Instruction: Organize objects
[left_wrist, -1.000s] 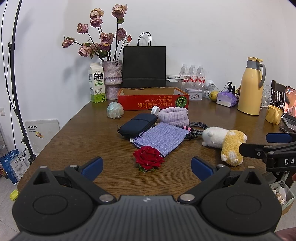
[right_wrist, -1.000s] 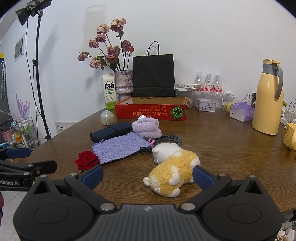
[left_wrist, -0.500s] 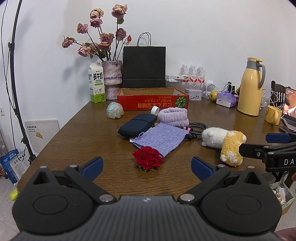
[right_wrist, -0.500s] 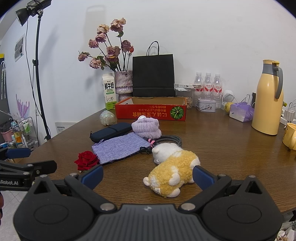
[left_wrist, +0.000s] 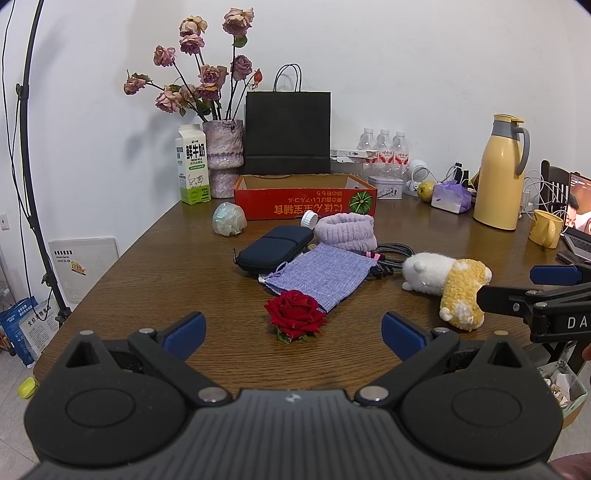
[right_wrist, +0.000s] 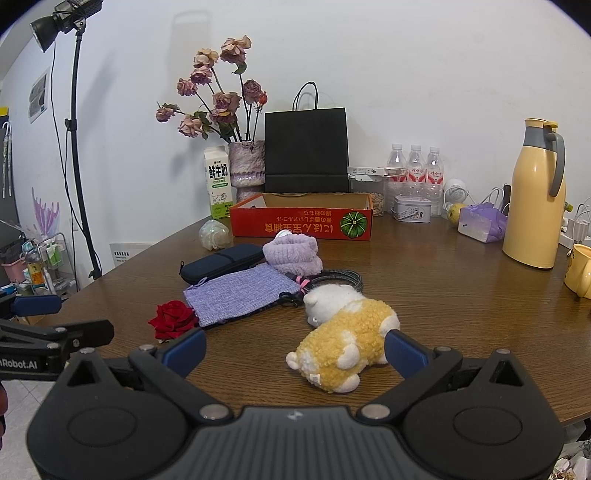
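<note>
On the round wooden table lie a red rose (left_wrist: 295, 318) (right_wrist: 173, 319), a lilac woven pouch (left_wrist: 320, 274) (right_wrist: 240, 293), a dark blue zip case (left_wrist: 274, 249) (right_wrist: 221, 260), a purple fuzzy band (left_wrist: 346, 230) (right_wrist: 293, 253), a black cable (left_wrist: 391, 255) (right_wrist: 334, 278) and a yellow-and-white plush (left_wrist: 448, 284) (right_wrist: 345, 334). A red open box (left_wrist: 306, 201) (right_wrist: 301, 219) stands behind them. My left gripper (left_wrist: 293, 334) is open, just short of the rose. My right gripper (right_wrist: 295, 350) is open, its fingers on either side of the plush's near end.
At the back stand a milk carton (left_wrist: 192, 166), a vase of dried roses (left_wrist: 223, 155), a black paper bag (left_wrist: 287, 133), water bottles (left_wrist: 384, 149) and a yellow thermos (left_wrist: 500, 173). A yellow mug (left_wrist: 546, 228) and a laptop sit far right. A light stand (right_wrist: 75, 140) rises left.
</note>
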